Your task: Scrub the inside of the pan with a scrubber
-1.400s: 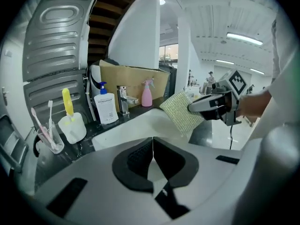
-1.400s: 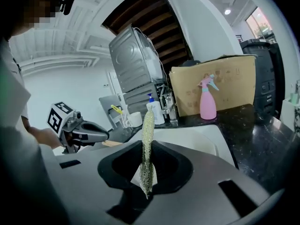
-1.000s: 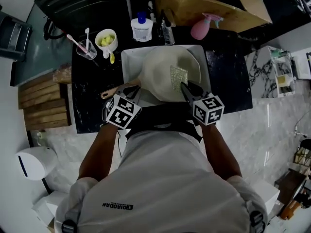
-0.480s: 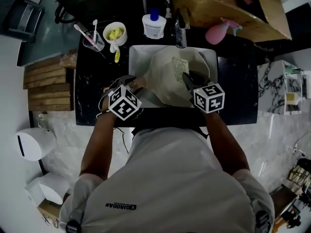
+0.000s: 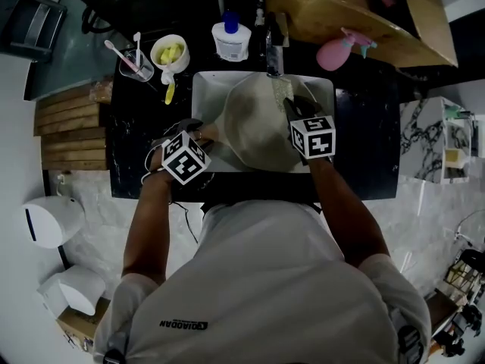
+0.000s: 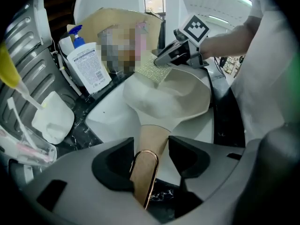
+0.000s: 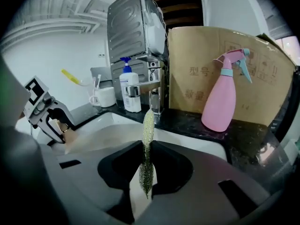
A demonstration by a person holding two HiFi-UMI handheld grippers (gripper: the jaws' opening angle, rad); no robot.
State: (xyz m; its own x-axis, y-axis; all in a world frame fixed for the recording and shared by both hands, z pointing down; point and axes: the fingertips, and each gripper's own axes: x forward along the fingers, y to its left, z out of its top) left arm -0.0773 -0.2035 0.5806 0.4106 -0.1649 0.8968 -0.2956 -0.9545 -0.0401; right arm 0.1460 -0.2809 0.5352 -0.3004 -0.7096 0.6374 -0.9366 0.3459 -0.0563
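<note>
Left gripper point(image 6: 151, 145): jaws opening and no longer clamped. The pan handle point(image 6: 146, 172), tan with a copper loop at its end, sits between them. It's close to the left jaw, with a clear gap to the right jaw.

Right gripper point(image 7: 146, 148): clenched on the scrubber point(image 7: 148, 125), a thin glittery green pad seen edge-on and standing upright out of the jaws.

Pan point(image 5: 254, 127): cream-coloured, lying in the white sink point(image 5: 203, 89) and filling most of it. Its inside faces up and its handle points near-left toward the left gripper. The scrubber is at the far-right part of the pan's inside, right by the rim. The left gripper view suggests it's touching there, but I can't confirm contact.

The sink is set in a black marbled surface point(image 5: 136, 154).

Along the far edge, left to right:
- clear cup with toothbrushes point(image 5: 135, 63)
- white mug with something yellow in it point(image 5: 170, 53)
- white pump bottle with a blue top point(image 5: 231, 40)
- chrome faucet point(image 5: 273, 51), just beyond the scrubber
- pink spray bottle point(image 5: 337, 51)

A cardboard box point(image 5: 364, 14) stands behind the spray bottle.
</note>
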